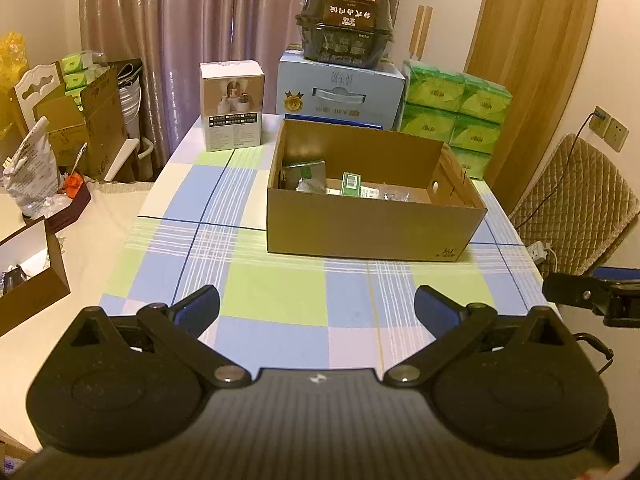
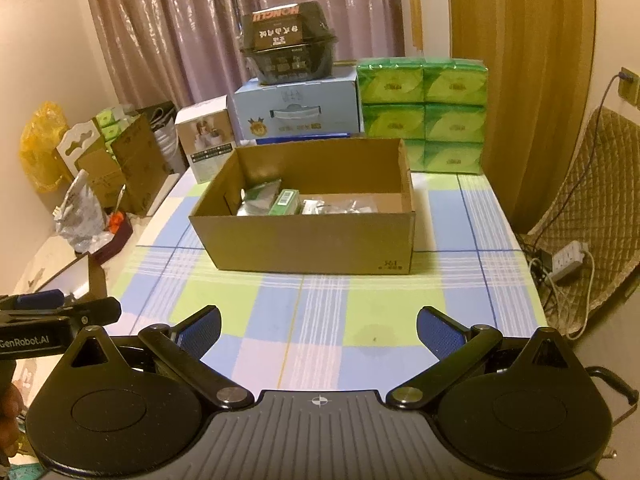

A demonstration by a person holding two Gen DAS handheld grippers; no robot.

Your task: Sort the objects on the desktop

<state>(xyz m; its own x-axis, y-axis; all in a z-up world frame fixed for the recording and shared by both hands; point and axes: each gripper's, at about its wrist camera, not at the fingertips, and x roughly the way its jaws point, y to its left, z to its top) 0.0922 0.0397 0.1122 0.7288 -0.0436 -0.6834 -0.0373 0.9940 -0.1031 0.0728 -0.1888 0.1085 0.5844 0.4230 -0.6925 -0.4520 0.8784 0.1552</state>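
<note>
The checked tablecloth (image 1: 280, 300) covers the table, and its near half lies bare under both grippers. Ahead of them, around the middle of the cloth, stands the open cardboard box (image 1: 372, 228) with its long axis running left to right, so one long wall faces the fingers squarely. Behind it, against the curtain, a blue carton (image 1: 340, 92) carries a dark plastic tub (image 1: 346, 28), with stacked green tissue packs (image 1: 456, 116) to the right and a white product box (image 1: 233, 106) to the left. Inside the cardboard box lie the sorted things — a silvery pouch (image 2: 258, 200) and a green packet (image 2: 286, 202) toward its left end, and clear wrapped bits (image 2: 340, 206) nearer the middle, too blurred to name. The left gripper (image 1: 316, 308) hovers low over the near cloth with its fingers spread wide and nothing between them; the right gripper (image 2: 318, 328) is likewise released and empty, and it sits closer to square on the box, which lies to the right of centre in the left wrist view. No loose object shows on the cloth within reach — so the sorting looks close to done, or the next item lies off to the side, out of both views.
</note>
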